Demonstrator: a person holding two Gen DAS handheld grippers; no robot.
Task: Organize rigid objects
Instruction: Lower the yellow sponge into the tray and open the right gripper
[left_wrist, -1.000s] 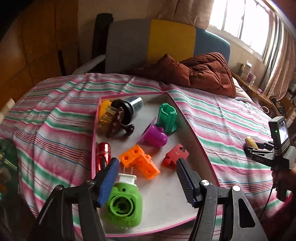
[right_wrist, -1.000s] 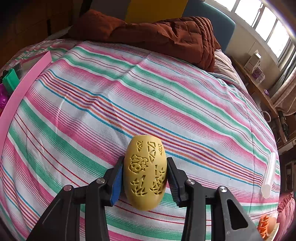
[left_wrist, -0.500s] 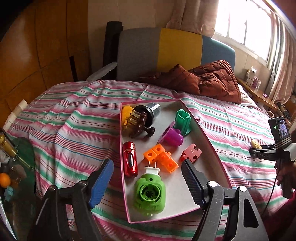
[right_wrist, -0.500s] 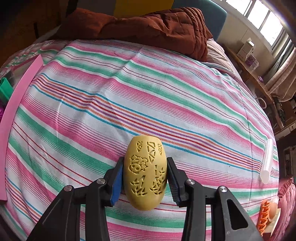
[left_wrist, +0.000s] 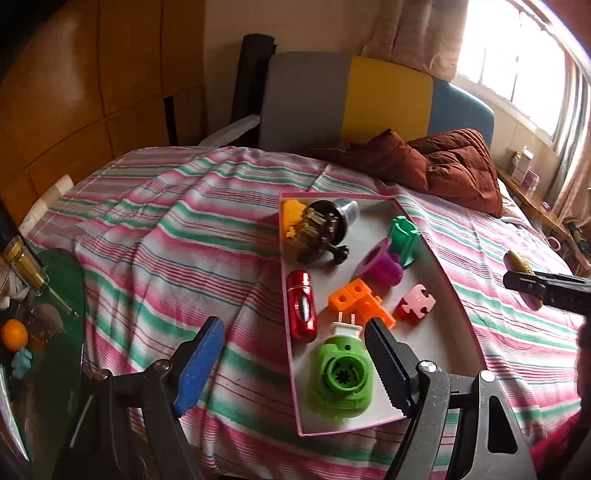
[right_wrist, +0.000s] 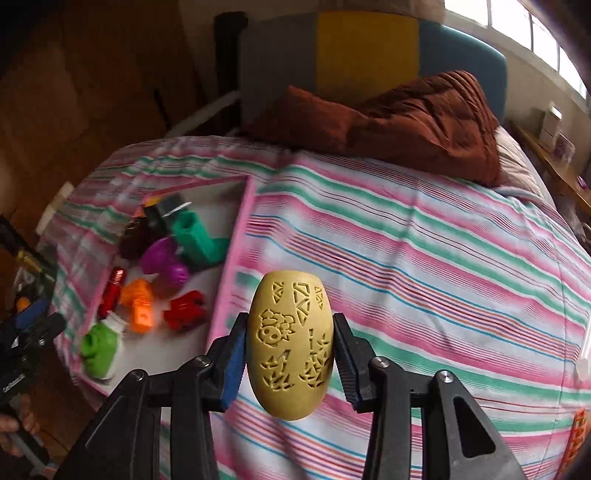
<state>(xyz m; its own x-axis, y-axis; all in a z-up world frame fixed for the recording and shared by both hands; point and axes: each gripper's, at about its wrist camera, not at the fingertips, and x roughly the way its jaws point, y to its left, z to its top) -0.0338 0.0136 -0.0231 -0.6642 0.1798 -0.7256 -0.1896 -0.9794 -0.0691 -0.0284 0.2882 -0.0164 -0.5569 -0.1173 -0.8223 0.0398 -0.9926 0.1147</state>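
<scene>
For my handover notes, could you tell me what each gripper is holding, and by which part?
The right gripper holds the yellow carved egg by its two long sides, around the middle. The left gripper, its jaws opening, holds nothing.

Tray (left_wrist: 456, 295) far half is crowded: green block (left_wrist: 403, 236), purple funnel (left_wrist: 380, 264), orange cubes (left_wrist: 358, 301), red piece (left_wrist: 415, 304). Near-right corner beside the green plug (left_wrist: 341, 376) is bare. Striped bed (right_wrist: 424, 266) right of the tray is open up to the brown quilt (right_wrist: 406, 118).
</scene>
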